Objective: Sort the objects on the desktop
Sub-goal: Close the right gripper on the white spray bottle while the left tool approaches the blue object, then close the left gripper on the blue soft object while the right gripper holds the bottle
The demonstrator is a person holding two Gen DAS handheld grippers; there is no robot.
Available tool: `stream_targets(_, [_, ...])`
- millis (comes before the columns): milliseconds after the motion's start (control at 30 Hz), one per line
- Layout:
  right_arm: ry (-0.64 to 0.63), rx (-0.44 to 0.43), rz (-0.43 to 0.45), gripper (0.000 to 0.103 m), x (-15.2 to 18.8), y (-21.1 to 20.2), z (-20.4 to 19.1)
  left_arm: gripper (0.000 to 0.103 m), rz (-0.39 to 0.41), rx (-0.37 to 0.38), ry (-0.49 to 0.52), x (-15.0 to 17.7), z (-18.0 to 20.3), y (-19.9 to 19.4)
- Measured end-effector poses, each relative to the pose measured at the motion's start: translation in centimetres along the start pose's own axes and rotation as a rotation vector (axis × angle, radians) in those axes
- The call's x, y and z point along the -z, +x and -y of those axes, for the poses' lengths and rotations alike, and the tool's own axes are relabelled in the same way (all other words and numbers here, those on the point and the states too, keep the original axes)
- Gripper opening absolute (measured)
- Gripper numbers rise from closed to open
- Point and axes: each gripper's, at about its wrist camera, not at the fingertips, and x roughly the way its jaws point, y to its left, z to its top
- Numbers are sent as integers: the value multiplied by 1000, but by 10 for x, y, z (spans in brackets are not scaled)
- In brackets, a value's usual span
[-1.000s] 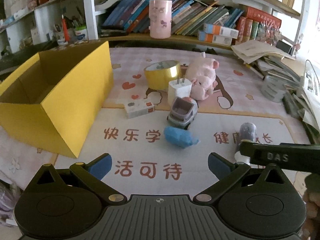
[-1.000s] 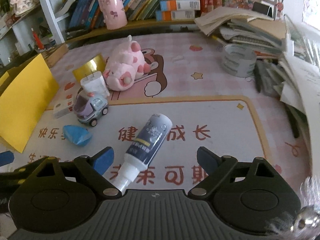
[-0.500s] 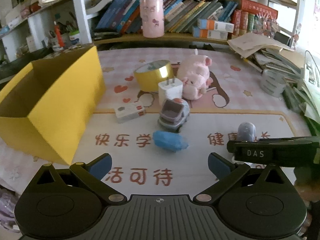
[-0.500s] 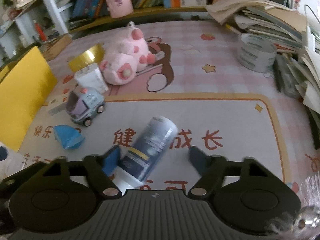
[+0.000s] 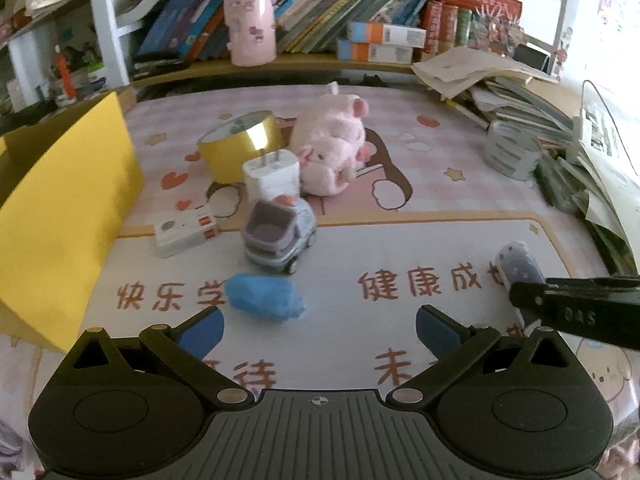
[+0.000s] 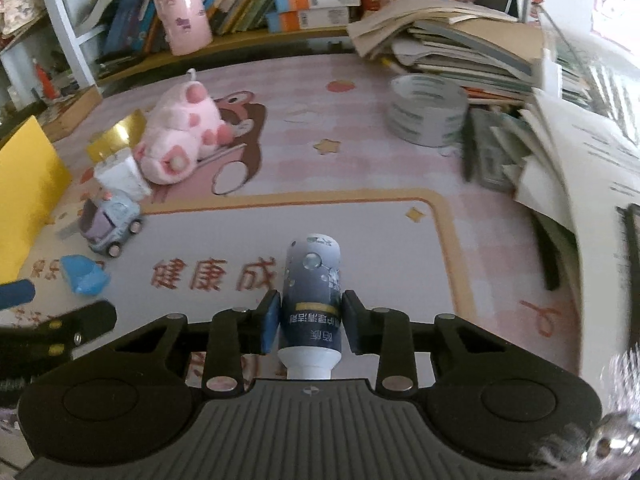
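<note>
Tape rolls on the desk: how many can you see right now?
2. A gold roll stands behind the white charger, left of the pink plush. A grey roll sits at the right, against the paper stack. More may be hidden there.

Books on shelf [image 5: 320, 20], pink cylinder [image 5: 249, 24], paper stack [image 6: 460, 44], cartoon mat [image 6: 360, 240]

Desk against a white-framed bookshelf [image 5: 108, 20], in daylight.
Slanted rows of colourful books [image 5: 320, 12] fill the shelf; below it lies the pink cartoon-printed desk mat [image 5: 420, 248], with a heap of loose papers and booklets [image 6: 460, 40] to the shelf's right.
</note>
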Motion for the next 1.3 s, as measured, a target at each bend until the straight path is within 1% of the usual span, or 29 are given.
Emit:
stream_targets(133, [-32, 1, 0, 31, 1, 0, -1, 103, 14, -15, 28, -4, 6, 9])
stream_targets(233, [-51, 0, -11, 32, 0, 5, -3, 99, 12, -57, 53, -6, 7, 17])
stream_targets(367, [-46, -6, -26, 32, -1, 10, -2, 96, 9, -116, 22, -10, -4, 24])
stream_targets(467, [-46, -10, -36, 33, -1, 13, -2, 91, -6, -129, 12, -11, -14, 30])
stream_targets(533, [-50, -11, -35, 34, -1, 15, -2, 87, -26, -116, 15, -11, -18, 37])
stream_targets(600, [-55, -10, -32, 34, -2, 16, -3, 79, -36, -105, 21, -9, -19, 42])
stream_targets(633, [-56, -10, -31, 34, -2, 16, -3, 78, -40, -101, 24, -9, -19, 44])
stream_targets(733, [-63, -8, -22, 35, -3, 18, -4, 75, -24, -93, 25, -10, -19, 45])
stream_targets(833, [-70, -8, -20, 36, -4, 20, -4, 68, -21, -81, 28, -9, -18, 44])
stream_targets(933, [-79, -2, -19, 34, -4, 20, -5, 57, -17, -64, 22, -7, -18, 41])
stream_targets(1000, [-82, -9, -20, 32, -3, 19, -5, 45, -17, -43, 10, -6, -18, 40])
stream_targets(1067, [-83, -26, -24, 31, -3, 19, -5, 43, -27, -28, -13, -7, -19, 39])
stream_targets(1133, [-78, -38, -25, 31, -3, 18, -4, 42, -33, 7, -38, -8, -20, 36])
stream_targets(1233, [-32, -56, -23, 31, -3, 14, 1, 41, -9, 18, -44, -9, -18, 26])
stream_targets(1300, [-27, -61, -7, 31, -3, 8, 0, 41, 9, 25, -49, -11, -18, 18])
